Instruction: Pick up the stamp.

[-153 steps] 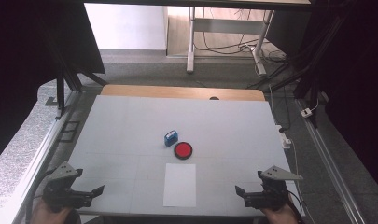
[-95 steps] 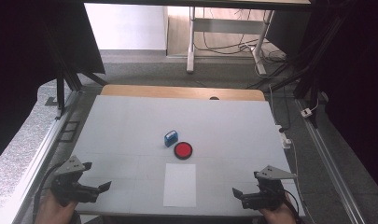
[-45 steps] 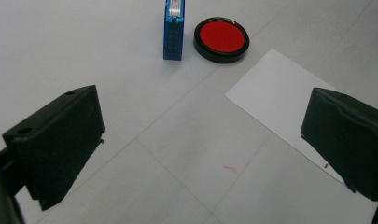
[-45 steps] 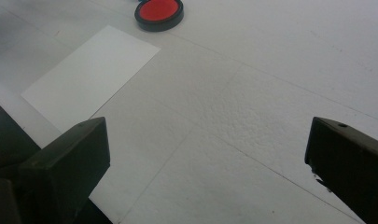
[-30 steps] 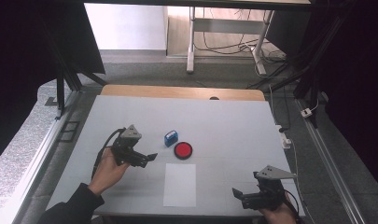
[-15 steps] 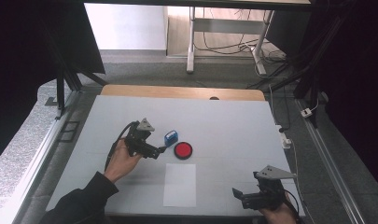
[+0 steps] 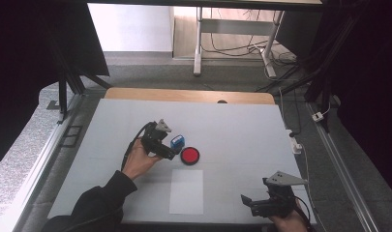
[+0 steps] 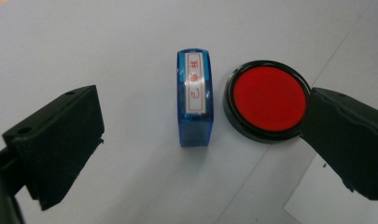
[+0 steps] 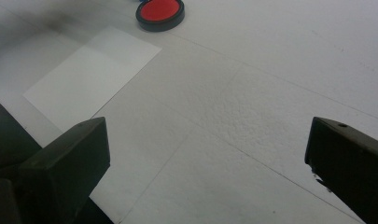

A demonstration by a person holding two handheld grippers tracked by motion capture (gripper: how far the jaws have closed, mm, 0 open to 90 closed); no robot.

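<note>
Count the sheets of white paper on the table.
1. The white paper sheet lies flat near the table's front edge, just nearer the person than the red ink pad. Nothing visible could hide another.

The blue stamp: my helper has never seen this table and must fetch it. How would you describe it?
On the grey table, look near the middle, just beyond the white paper sheet. The blue stamp lies left of the round red ink pad; it is the small rectangular block bearing a white label with red characters.
</note>
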